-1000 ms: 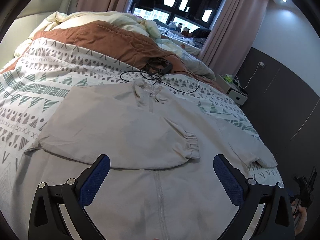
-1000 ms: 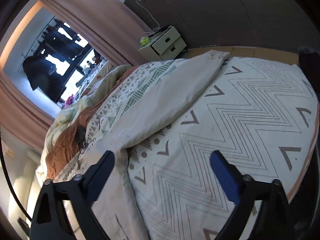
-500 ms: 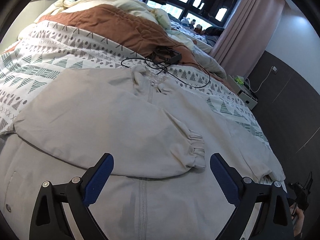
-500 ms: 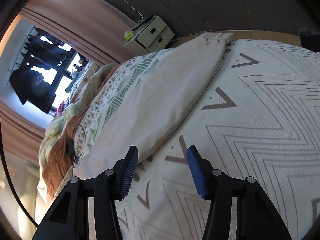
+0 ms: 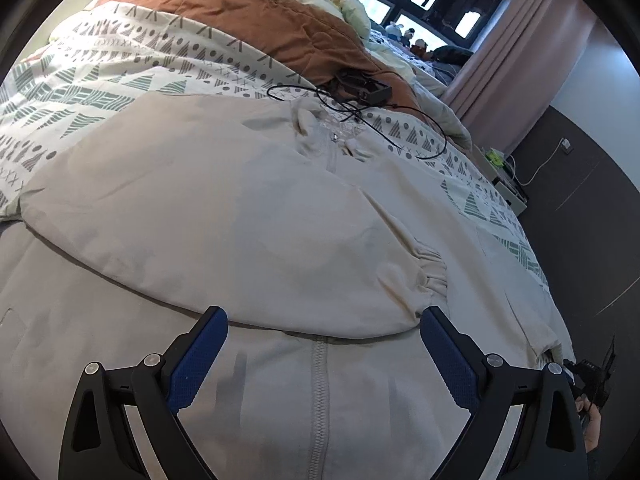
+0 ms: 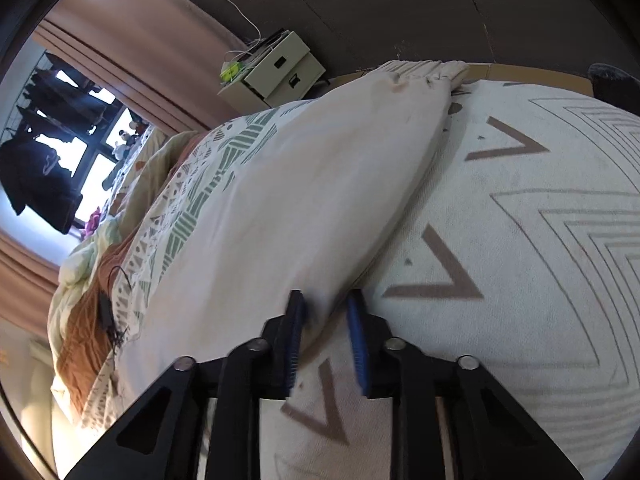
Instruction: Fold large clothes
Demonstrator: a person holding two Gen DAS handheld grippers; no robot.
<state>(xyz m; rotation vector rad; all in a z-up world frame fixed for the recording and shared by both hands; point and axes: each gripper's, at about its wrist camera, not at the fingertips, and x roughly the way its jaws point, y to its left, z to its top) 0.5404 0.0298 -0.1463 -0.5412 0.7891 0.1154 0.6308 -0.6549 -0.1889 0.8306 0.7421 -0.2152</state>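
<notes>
A large cream zip jacket (image 5: 248,208) lies front up on the bed. One sleeve (image 5: 304,264) is folded across its chest, with the elastic cuff (image 5: 434,270) at the right. My left gripper (image 5: 322,340) is wide open and empty, low over the zip (image 5: 320,376) below that sleeve. The other sleeve (image 6: 320,184) lies stretched out, its cuff (image 6: 424,74) at the bed's far edge. My right gripper (image 6: 326,312) is nearly closed around the lower edge of this sleeve, with a narrow gap still between the pads.
The bed has a patterned cover (image 5: 100,80) and a bunched brown and cream duvet (image 5: 256,12). A black device with cables (image 5: 360,88) lies just past the jacket's collar. A bedside cabinet (image 6: 276,68) stands by the dark wall. A zigzag blanket (image 6: 540,240) covers the bed's foot.
My right gripper has closed from wide open to nearly shut while moving in onto the outstretched sleeve's edge. My left gripper stayed open and moved lower and closer over the jacket front.
</notes>
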